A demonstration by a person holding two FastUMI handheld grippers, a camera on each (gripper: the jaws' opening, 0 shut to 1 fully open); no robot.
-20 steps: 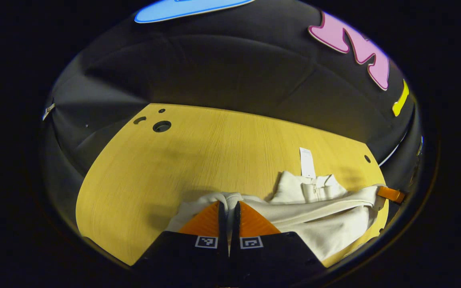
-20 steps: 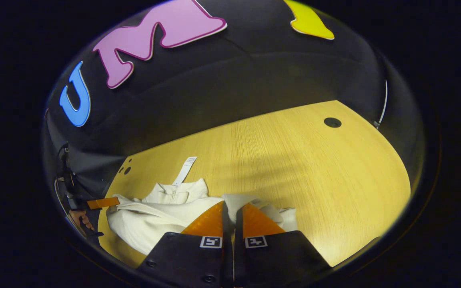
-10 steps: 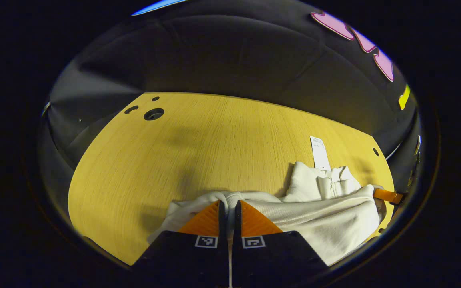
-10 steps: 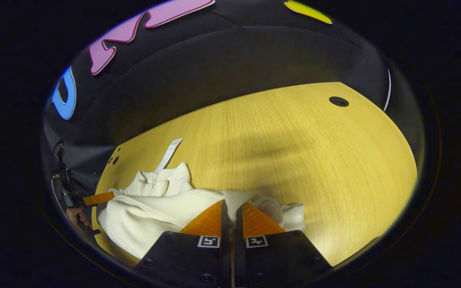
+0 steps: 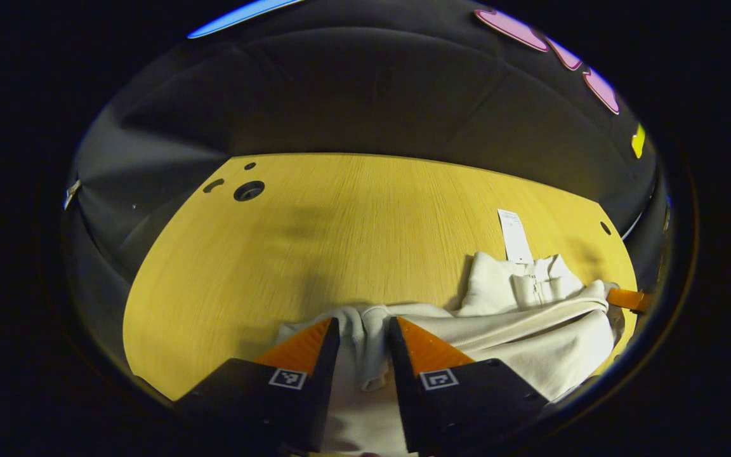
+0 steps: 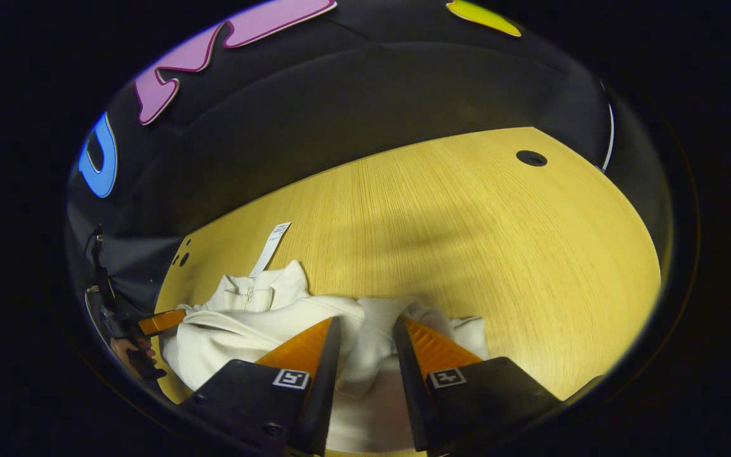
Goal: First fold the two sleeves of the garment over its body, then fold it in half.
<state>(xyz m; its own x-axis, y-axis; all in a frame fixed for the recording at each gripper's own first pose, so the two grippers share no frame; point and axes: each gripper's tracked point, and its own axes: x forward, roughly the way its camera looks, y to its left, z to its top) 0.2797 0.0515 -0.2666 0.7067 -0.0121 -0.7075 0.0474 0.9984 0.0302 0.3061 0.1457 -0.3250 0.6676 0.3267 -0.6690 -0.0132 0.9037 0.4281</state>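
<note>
Left gripper point(image 5: 362, 333) at bottom centre of its view, jaws spread, cream garment point(image 5: 518, 330) bunched between them and out to the lower right on the wooden table point(image 5: 340, 222). Right gripper point(image 6: 365, 333) is likewise spread over cloth at bottom centre. Looks like a release: lift both straight up, snag-free, so the fold lies flat.
</note>
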